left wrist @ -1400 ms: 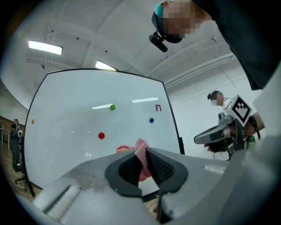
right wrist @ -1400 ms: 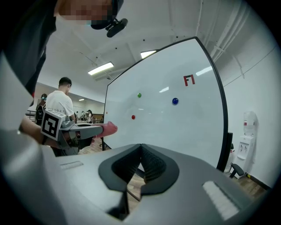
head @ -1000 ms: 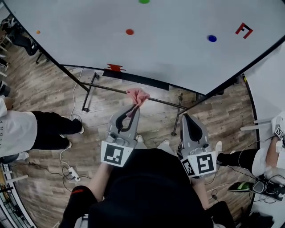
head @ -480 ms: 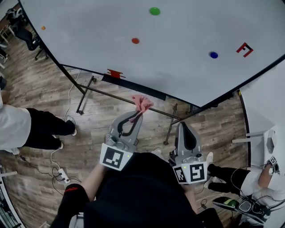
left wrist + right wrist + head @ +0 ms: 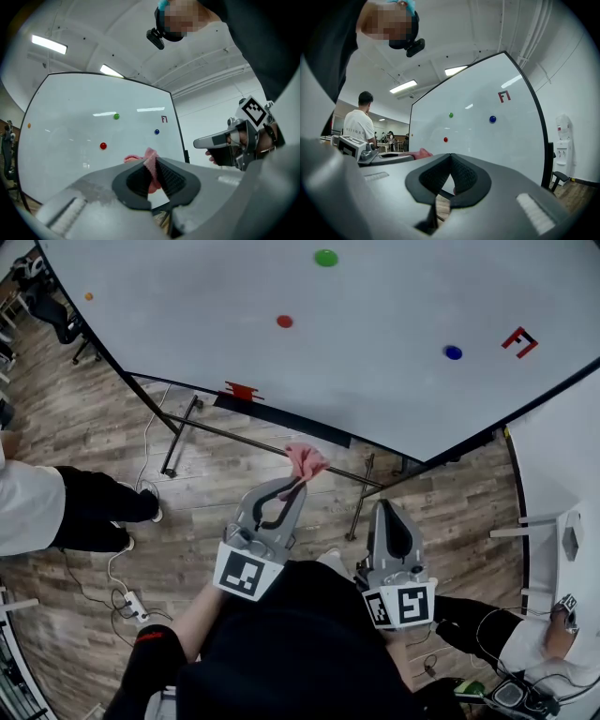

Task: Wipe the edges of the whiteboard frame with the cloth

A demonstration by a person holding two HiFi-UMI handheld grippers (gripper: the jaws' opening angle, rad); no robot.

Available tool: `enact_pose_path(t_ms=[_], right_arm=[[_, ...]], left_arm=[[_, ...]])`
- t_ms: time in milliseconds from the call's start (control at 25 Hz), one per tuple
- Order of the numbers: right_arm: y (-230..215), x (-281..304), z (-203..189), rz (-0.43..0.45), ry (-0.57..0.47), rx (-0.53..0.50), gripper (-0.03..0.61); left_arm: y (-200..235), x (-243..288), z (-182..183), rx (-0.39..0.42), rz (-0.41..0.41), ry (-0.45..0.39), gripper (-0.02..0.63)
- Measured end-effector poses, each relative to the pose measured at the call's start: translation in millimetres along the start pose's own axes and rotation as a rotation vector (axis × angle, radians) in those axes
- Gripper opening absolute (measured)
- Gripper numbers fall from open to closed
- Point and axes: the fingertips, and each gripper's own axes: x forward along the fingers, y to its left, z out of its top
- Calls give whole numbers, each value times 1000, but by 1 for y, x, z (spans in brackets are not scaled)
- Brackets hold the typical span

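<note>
Pink cloth (image 5: 305, 460) sits pinched in the left gripper (image 5: 296, 484) — jaws clamped on it, a tuft poking past the tips — held near the lower edge of the whiteboard (image 5: 394, 306) frame (image 5: 281, 417), around its middle. Beside it, the right gripper (image 5: 387, 509) has its jaws pressed together on nothing.

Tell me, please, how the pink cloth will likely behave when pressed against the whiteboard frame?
The pink cloth bunches in crumpled folds beyond the left gripper, so it is probably floppy and light. It should mould to the frame rather than scrape.
</note>
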Motion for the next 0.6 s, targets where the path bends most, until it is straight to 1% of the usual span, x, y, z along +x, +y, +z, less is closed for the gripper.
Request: enact_pose_path(t_ms=[120, 280, 600], right_arm=[[1, -1, -3, 0, 10, 4, 0], [6, -4, -7, 4, 21, -2, 0], [13, -10, -17, -2, 43, 1, 0]], left_arm=[[-4, 0, 0, -11, -6, 2, 18], [-10, -1, 2, 3, -24, -16, 18], [-16, 0, 2, -4, -43, -39, 18]])
